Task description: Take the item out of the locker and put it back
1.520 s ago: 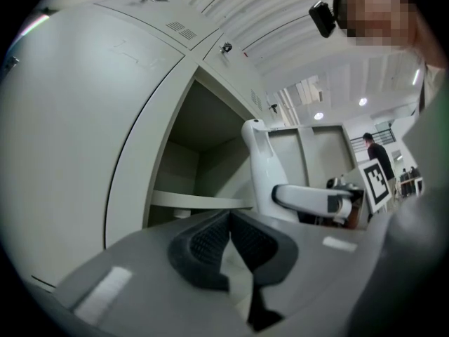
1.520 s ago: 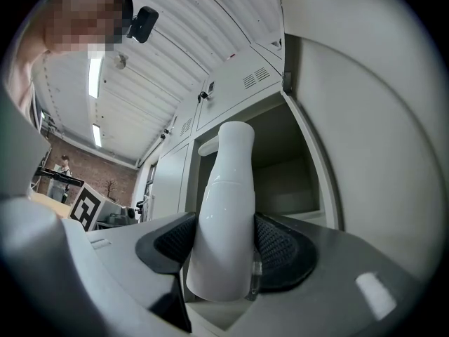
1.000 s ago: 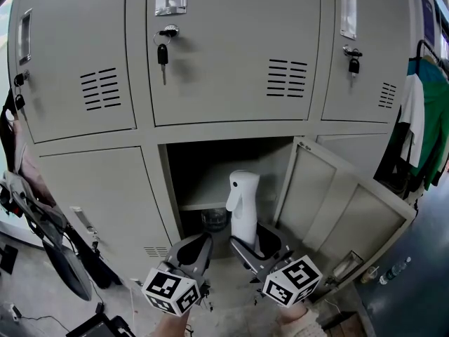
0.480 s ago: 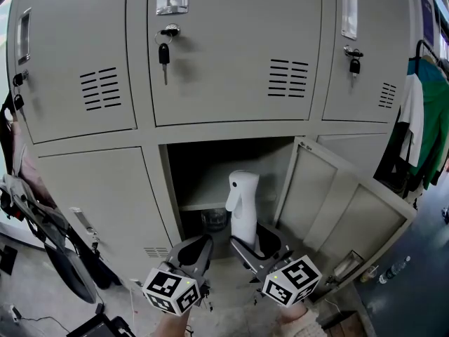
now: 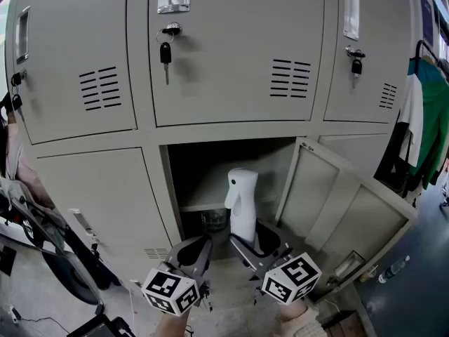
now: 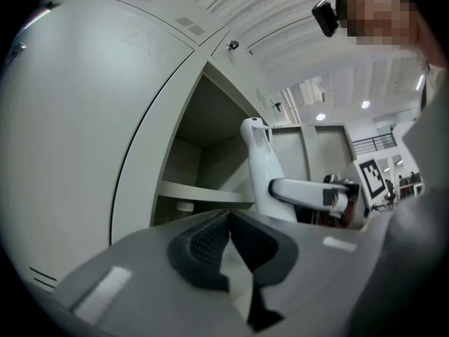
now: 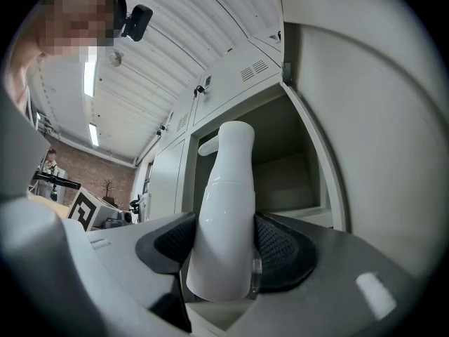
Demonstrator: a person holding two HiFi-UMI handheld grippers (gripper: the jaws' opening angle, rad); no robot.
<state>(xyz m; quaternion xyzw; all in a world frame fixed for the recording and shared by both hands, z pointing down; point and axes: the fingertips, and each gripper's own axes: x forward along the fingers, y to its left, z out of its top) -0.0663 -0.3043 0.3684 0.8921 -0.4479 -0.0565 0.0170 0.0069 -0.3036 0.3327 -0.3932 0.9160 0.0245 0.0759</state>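
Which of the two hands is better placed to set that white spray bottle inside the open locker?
The right. The right gripper is clamped on the spray bottle, just in front of the open locker compartment. The left gripper is shut on nothing, beside it.

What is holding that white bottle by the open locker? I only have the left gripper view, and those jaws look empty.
Observer: The right gripper is shut on the bottle, one pad on each side of its body.
Operator: Is any other locker open?
Observer: Not in the head view: the door above is shut, with a key hanging from its lock.
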